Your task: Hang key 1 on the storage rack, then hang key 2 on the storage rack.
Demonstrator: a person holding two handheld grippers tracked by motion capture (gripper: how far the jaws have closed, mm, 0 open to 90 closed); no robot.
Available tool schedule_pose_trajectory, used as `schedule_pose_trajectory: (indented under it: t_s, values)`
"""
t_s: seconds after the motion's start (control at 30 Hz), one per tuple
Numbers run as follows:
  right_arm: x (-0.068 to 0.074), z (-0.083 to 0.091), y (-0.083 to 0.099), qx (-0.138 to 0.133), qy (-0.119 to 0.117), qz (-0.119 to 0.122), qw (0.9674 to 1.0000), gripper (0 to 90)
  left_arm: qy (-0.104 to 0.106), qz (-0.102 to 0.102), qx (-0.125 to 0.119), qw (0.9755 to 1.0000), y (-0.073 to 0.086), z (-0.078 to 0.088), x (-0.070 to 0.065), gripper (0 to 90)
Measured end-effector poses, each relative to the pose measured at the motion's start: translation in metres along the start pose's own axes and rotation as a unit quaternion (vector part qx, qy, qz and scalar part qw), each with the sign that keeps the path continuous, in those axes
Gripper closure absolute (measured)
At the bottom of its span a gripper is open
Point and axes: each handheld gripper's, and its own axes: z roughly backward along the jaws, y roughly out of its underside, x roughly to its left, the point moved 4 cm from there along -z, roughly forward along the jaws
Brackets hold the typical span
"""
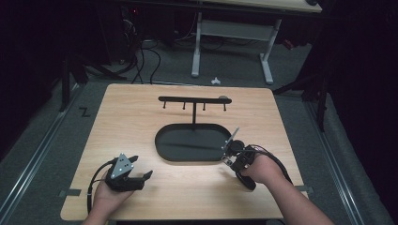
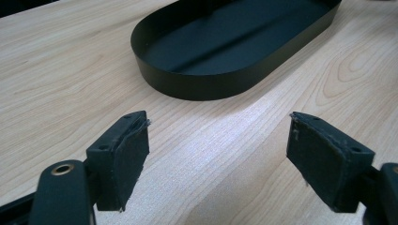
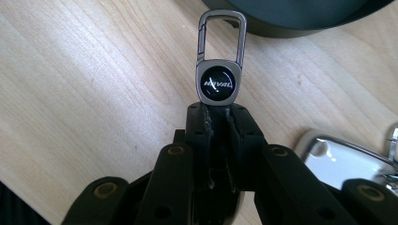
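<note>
Light wooden table on grey carpet, dark room.

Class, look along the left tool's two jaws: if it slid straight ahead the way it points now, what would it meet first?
Probably the near wall of the black oval tray. The left tool is open, with bare wooden table between it and the tray; how high the tool is held above the table is hard to judge.

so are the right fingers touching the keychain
Touching. The right gripper view shows the right gripper with its fingers shut on the base of the keychain, no gap between them.
</note>
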Motion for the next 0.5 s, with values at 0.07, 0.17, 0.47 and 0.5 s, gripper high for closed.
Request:
schedule_pose_trajectory:
  t_s: [0.07, 0.17, 0.47, 0.5]
  values:
    - [0.000, 0.005, 0.000, -0.007, -0.003, 0.001, 1.0000, 80.4, 0.000, 0.001, 0.000, 1.0000, 0.000, 0.000, 0.000, 21.9]
    - [-0.001, 0.011, -0.002, -0.012, 0.003, 0.002, 0.9999, 80.4, 0.001, -0.001, 0.001, 1.0000, 0.000, -0.001, -0.001, 22.0]
    - [-0.001, 0.014, -0.008, -0.019, 0.007, 0.002, 0.9998, 80.4, 0.003, -0.005, 0.006, 1.0000, 0.000, -0.003, -0.002, 22.4]
    - [-0.001, 0.015, -0.008, -0.020, 0.007, 0.001, 0.9998, 80.4, 0.003, -0.006, 0.005, 1.0000, 0.000, -0.003, -0.002, 22.4]
